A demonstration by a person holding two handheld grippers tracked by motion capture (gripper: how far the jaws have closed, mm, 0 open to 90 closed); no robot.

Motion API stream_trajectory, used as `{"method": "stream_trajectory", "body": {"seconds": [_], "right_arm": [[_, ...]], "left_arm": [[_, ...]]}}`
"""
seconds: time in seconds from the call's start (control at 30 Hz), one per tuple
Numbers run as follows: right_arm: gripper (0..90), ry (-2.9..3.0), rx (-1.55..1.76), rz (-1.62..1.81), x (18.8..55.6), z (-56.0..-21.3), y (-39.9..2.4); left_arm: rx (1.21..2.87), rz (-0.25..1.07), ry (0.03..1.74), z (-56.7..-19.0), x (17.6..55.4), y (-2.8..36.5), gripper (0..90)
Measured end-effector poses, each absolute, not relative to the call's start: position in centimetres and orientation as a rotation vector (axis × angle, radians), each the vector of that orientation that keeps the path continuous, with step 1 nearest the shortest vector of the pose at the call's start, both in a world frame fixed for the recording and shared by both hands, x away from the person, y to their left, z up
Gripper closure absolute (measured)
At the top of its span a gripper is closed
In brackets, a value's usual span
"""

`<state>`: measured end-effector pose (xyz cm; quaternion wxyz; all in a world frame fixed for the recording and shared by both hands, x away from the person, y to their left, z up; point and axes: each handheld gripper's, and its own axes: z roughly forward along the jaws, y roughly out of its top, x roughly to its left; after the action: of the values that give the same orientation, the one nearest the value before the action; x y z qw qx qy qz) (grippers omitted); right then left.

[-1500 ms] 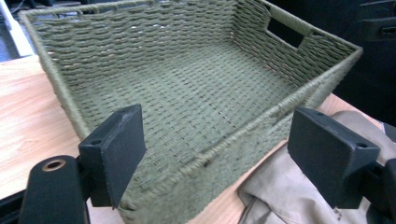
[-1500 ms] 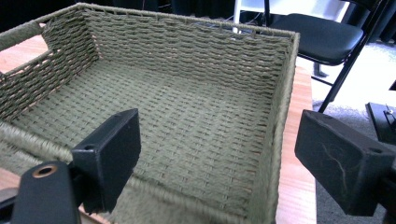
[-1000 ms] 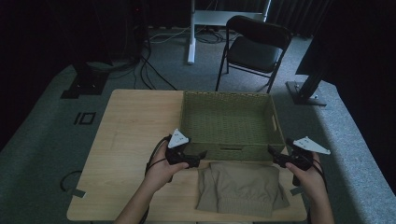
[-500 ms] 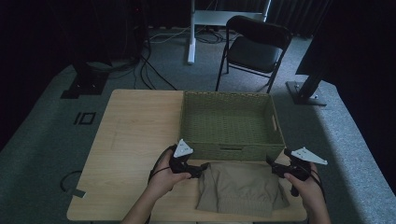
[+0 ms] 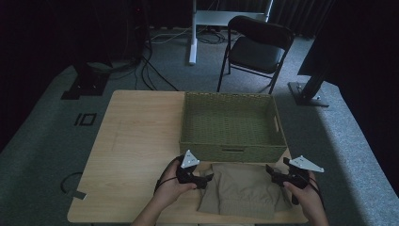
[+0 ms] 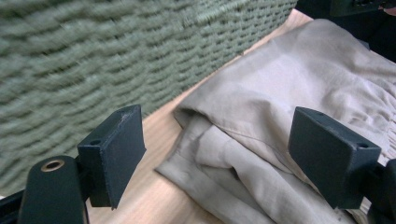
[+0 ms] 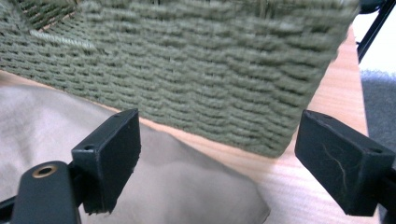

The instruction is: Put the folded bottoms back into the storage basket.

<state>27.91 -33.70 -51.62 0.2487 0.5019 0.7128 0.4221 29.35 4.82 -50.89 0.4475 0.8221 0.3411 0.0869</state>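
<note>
Now my left gripper [image 5: 203,179] and right gripper [image 5: 273,173] flank the folded cloth [image 5: 244,190], jaws apart, nothing gripped; basket [image 5: 233,146] awaits.

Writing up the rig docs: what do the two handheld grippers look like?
Both are black. The left gripper and right gripper each carry a pale grey three-cornered plate on top and trail a dark cable. Each has two blocky rectangular jaws with small screw holes; a brass-coloured ring sits at the base. Forearms are bare.

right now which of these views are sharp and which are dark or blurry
High view: dim, with dark surroundings; the table and basket are lit evenly. Left gripper view: basket weave smeared with blur, folded cloth fairly sharp. Right gripper view: weave soft, jaws crisp, bright glare at the upper right.
</note>
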Motion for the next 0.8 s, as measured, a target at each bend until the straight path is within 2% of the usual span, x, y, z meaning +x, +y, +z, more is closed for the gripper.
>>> {"method": "stream_trajectory", "body": {"seconds": [0.43,0.8], "right_arm": [[13.9,1.982,1.417,1.081,27.5,-54.0,-33.7],[14.7,2.046,1.466,1.071,27.3,-55.3,-33.6]], "left_arm": [[2.023,0.174,0.924,-53.0,29.3,3.4,19.4],[2.089,0.142,0.887,-54.2,29.2,1.4,19.3]]}}
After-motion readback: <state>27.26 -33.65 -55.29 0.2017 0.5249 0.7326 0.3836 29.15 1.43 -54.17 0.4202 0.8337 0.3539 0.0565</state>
